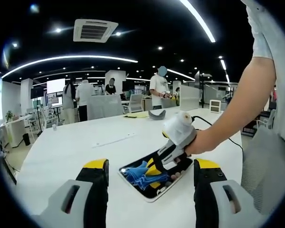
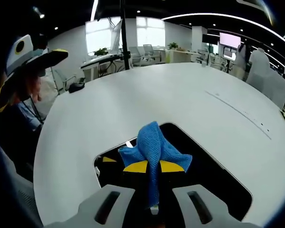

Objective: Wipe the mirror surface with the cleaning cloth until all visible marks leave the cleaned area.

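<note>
Two grippers: my right gripper (image 2: 151,167) is pinching the blue cleaning cloth (image 2: 154,145) between pressed-together jaws; my left gripper (image 1: 152,172) hangs spread and empty, back from the work.
Mirror: the mirror (image 2: 213,173) lies flat on the white table (image 2: 147,95), dark glass in a pale frame, directly under the cloth. In the left gripper view the mirror (image 1: 133,175) sits between my left jaws' tips and a little beyond them.
Contact: the cloth bunches on the glass at the near part of the mirror; I judge this is mid-wipe.
Marks: I cannot tell from either view where marks remain; the glass reads mostly black.
How I would wipe: keep the pinch firm, press the cloth flat, and run overlapping strokes edge to edge so no strip is skipped.
Risk: the mirror may slide on the smooth table; I judge light pressure safer, with the left gripper ready to steady the frame.
</note>
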`<state>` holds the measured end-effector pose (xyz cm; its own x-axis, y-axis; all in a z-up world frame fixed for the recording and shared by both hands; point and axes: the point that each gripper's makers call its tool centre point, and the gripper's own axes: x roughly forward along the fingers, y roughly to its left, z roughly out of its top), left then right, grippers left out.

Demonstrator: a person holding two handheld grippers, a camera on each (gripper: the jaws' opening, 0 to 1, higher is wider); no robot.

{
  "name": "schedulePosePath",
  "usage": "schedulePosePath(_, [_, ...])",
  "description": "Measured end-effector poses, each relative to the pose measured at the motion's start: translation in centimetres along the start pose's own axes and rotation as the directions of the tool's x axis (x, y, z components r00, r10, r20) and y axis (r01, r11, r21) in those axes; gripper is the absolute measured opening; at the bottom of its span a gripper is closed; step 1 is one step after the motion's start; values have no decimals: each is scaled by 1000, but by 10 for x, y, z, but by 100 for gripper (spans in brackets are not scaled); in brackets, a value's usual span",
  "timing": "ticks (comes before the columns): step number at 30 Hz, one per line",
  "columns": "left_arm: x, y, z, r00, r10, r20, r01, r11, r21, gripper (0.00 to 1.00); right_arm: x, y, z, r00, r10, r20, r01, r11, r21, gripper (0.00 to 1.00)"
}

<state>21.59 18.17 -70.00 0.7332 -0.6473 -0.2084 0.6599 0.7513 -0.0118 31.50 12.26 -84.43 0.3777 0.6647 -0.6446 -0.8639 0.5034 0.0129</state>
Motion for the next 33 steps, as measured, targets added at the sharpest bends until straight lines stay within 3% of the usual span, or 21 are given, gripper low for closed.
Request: schedulePosePath(33, [-5, 3, 0, 1000, 7, 0, -7, 1000, 2, 72, 21, 22, 18, 999, 45, 23, -45, 999, -4, 2])
